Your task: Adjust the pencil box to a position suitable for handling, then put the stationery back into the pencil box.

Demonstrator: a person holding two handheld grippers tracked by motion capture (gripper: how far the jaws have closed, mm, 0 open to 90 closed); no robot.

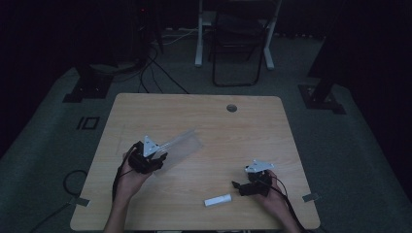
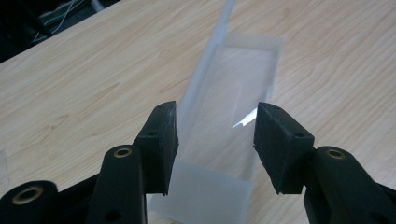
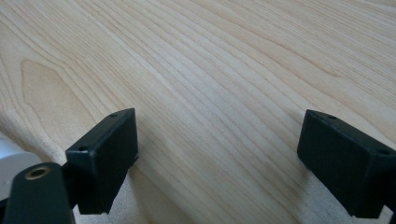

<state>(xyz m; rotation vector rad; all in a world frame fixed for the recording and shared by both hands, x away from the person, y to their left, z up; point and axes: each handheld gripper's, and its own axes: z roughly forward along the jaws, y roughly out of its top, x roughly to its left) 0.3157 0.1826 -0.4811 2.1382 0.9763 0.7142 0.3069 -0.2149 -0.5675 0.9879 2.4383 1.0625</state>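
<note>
The counter (image 1: 252, 141) is pale wood with rounded corners and a small round hole (image 1: 231, 108) near its far edge. It stands on grey carpet in a dim room; beyond it are a dark folding chair (image 1: 237, 43), white desk legs (image 1: 199, 34), black stand bases and loose cables (image 1: 155, 63) on the floor.

The high view gives the whole layout: the left tongs (image 1: 160, 158) sit left of centre at the near end of a clear box (image 1: 182, 145), the right tongs (image 1: 236, 187) rest near the front right, and a small white cylinder (image 1: 217, 200) lies on the counter just left of the right tongs, touching neither tool. The two hands are well apart.

The left gripper view shows what the high view blurs: the box (image 2: 224, 140) is a long, see-through plastic container with frosted ends, lying on the wood and running away from the camera. Its near end lies between the two pads. The left pad (image 2: 161, 140) stands just beside one long wall; the right pad (image 2: 275, 140) stands off from the other wall with a gap showing. So the left tongs (image 2: 215, 140) are released, the box between them but not gripped.

The right gripper view shows bare wood grain between wide-spread pads: the right tongs (image 3: 217, 158) are released, with nothing between them. A pale rounded shape at its lower left corner is too cropped to name.

The box looks empty; wood grain shows through its walls.
</note>
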